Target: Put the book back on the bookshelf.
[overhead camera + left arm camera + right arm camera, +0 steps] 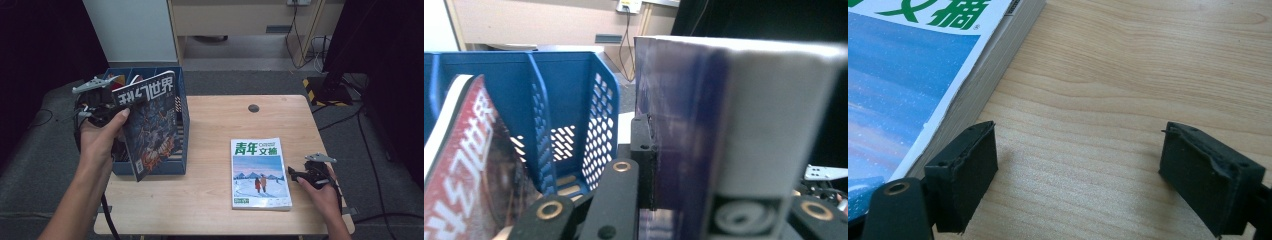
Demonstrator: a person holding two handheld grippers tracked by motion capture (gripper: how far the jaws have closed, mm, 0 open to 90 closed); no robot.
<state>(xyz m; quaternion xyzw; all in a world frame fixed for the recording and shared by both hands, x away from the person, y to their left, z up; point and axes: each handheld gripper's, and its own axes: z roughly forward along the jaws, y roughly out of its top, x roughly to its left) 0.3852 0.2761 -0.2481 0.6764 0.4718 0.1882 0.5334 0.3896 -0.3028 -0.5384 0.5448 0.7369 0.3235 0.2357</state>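
Observation:
My left gripper (111,107) is shut on a dark magazine (150,125) with white characters on its cover, held upright and tilted over the right end of a blue file organiser (183,100). In the left gripper view one black pad (644,150) presses on the magazine's purple cover (684,115), with the organiser's slots (569,85) just behind. A second magazine (260,172) with a blue snowy cover lies flat on the table. My right gripper (296,175) rests open at its right edge, and in the right gripper view (1078,175) nothing lies between its pads; the magazine (908,75) is beside the left pad.
A red-covered magazine (464,165) stands in a left slot of the organiser. The wooden table (220,120) has a round cable hole (253,108) near its far edge. Cables and a black stand (330,85) are on the floor beyond.

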